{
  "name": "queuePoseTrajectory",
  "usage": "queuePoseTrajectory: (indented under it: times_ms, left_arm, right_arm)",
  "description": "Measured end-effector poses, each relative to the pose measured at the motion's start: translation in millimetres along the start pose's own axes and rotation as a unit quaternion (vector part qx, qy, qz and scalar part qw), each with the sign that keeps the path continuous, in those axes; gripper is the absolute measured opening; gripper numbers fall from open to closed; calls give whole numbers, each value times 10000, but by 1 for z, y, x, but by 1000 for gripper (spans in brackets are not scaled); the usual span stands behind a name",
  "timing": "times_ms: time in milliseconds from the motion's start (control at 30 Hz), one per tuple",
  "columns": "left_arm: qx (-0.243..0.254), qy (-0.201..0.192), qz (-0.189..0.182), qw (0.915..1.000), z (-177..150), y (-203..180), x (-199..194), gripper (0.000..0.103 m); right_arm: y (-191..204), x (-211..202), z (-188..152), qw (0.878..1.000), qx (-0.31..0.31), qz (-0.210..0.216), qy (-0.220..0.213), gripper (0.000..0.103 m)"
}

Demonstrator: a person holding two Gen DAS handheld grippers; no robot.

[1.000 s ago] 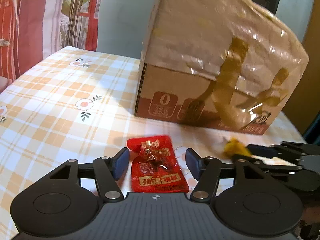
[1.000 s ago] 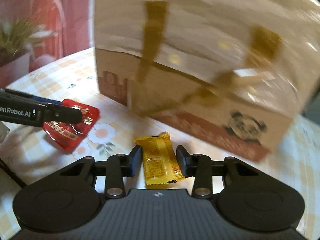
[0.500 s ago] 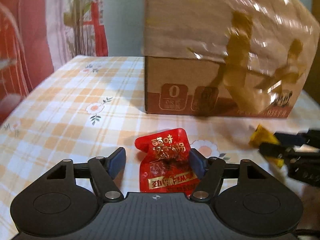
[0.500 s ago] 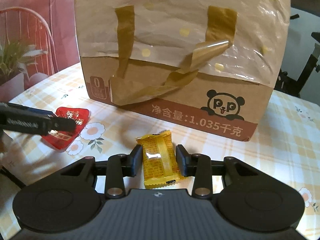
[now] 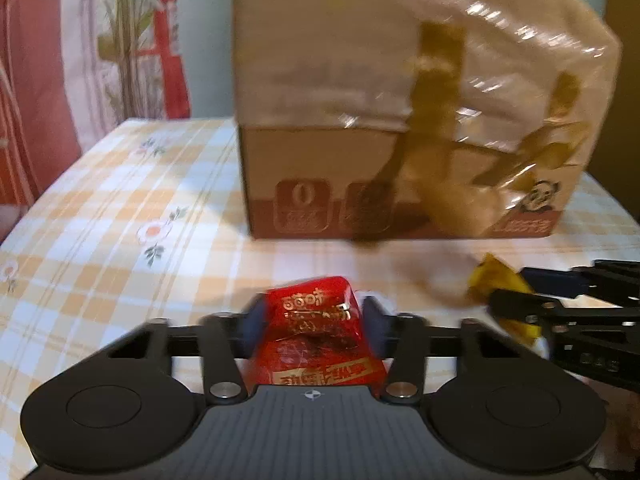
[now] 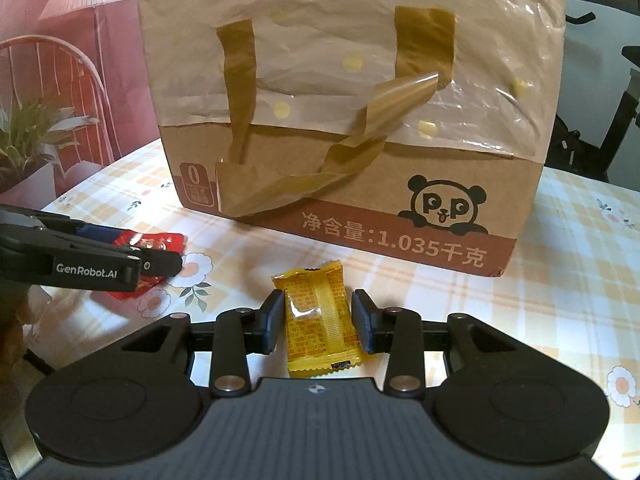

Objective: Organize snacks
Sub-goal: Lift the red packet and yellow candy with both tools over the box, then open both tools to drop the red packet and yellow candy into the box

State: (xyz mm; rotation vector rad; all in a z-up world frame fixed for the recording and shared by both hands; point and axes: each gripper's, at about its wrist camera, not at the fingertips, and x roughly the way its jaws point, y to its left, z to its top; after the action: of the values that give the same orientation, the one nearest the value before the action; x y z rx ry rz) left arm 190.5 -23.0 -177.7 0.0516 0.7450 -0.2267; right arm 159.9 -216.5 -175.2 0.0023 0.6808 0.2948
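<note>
A red snack packet (image 5: 316, 344) lies between the fingers of my left gripper (image 5: 314, 316). Its jaws are closing, both pads touch the packet's sides, and its front end bulges upward. From the right wrist view, the left gripper (image 6: 160, 260) sits low at the left with the red packet (image 6: 160, 240) showing behind its tips. My right gripper (image 6: 318, 316) is shut on a yellow snack packet (image 6: 320, 320), one pad against each long side. In the left wrist view, the right gripper (image 5: 516, 292) comes in from the right with the yellow packet (image 5: 496, 276) at its tips.
A large cardboard box (image 6: 352, 120) with a panda print, its top covered by a crinkled plastic bag with brown handles, stands just behind both packets. The table wears an orange checked cloth with flowers (image 5: 120, 208). A plant (image 6: 32, 132) and pink curtains are at the left.
The left jaws have closed in from wide apart onto the red packet, which now bulges between the pads. The right gripper keeps its hold on the yellow packet.
</note>
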Motion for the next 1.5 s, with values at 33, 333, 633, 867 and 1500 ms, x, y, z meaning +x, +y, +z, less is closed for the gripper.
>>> queuePoseTrajectory:
  times_ms: [33,333,633,867,1500]
  left_arm:
    - [-3,-31,-119,9999,0,-1,-4,24]
    - [108,-203,-334,9992,-4,-9,-24,14]
    - [-110,-604,-458,9971,11,7,-44,9]
    - [-233,-821,-616,9944,21,7,-57,9]
    - [263,-2451,-1031,9636,140,-18,-108,9]
  right_arm:
    - [0,0,0,10000,6,1,0,39]
    - [0,-2,-1,10000,45,-7,-18,39]
    - [-5,-20,-1,9993,282,-67,-229,37]
    - [-13,-46,3,9986,388,-35,-355,37]
    - [-14,-125,123,9811,-95,246,-1915,37]
